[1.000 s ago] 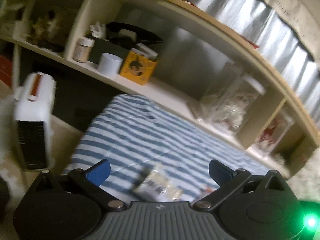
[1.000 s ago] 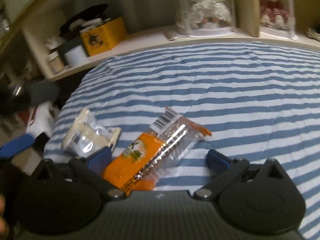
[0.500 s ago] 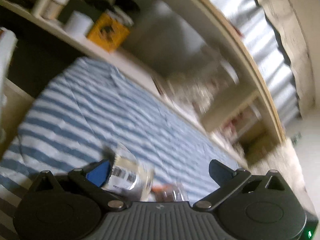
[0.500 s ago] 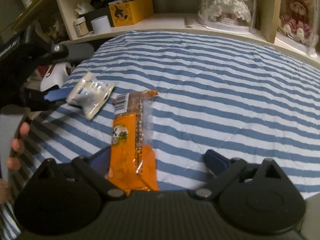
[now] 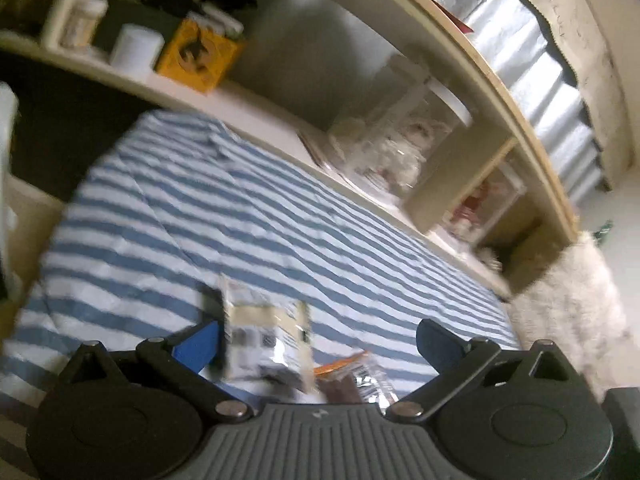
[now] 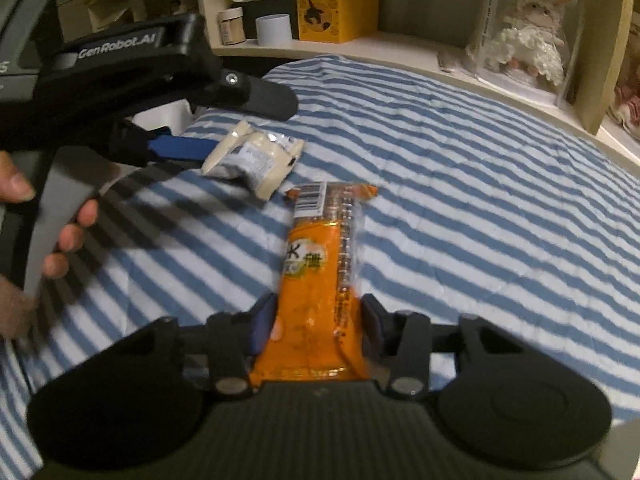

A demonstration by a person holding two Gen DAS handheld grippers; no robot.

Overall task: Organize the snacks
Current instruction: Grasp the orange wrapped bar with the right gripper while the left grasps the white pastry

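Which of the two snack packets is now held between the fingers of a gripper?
The long orange packet: the right gripper is closed on its near end. The small cream packet lies free beside the open left gripper.

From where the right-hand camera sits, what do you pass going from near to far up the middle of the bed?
Right gripper shut on the orange snack pack → cream snack pouch → striped bedcover → yellow box on the shelf.

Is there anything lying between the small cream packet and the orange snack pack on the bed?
No. In the right wrist view, only bare striped blanket separates the cream packet from the orange snack pack, which the right gripper holds.
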